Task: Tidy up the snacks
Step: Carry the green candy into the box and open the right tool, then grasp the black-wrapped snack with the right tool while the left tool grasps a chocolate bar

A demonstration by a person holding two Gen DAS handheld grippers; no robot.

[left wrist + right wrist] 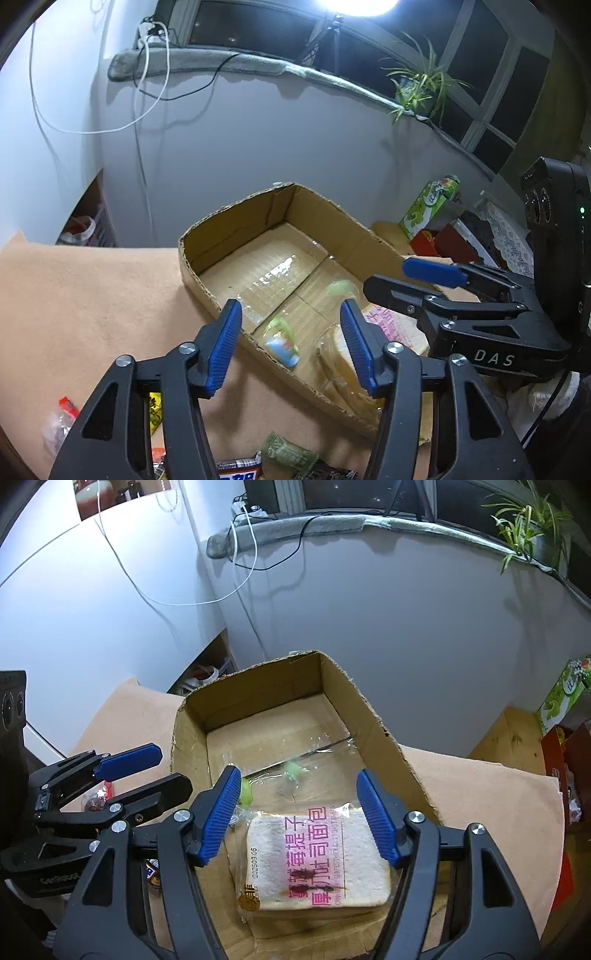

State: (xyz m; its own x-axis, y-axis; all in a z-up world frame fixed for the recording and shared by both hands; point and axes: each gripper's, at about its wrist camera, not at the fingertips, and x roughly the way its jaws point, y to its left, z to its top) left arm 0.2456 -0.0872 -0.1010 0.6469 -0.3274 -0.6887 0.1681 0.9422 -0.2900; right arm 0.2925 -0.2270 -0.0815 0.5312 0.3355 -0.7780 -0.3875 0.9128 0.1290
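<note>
Clear crinkly plastic wraps the toast bread pack (317,860), which lies flat in the near end of the cardboard box (369,709), directly below and between the fingers of the right gripper (301,818). That gripper is spread wide and holds nothing. The left gripper (291,347), just to its left, is also wide and empty over the box's near wall; a small green-and-blue packet (282,341) shows blurred ahead of it, perhaps in mid-fall. The bread looks light, soft and easily crushed, its film slippery: gripping it gently across the short sides seems best.
</note>
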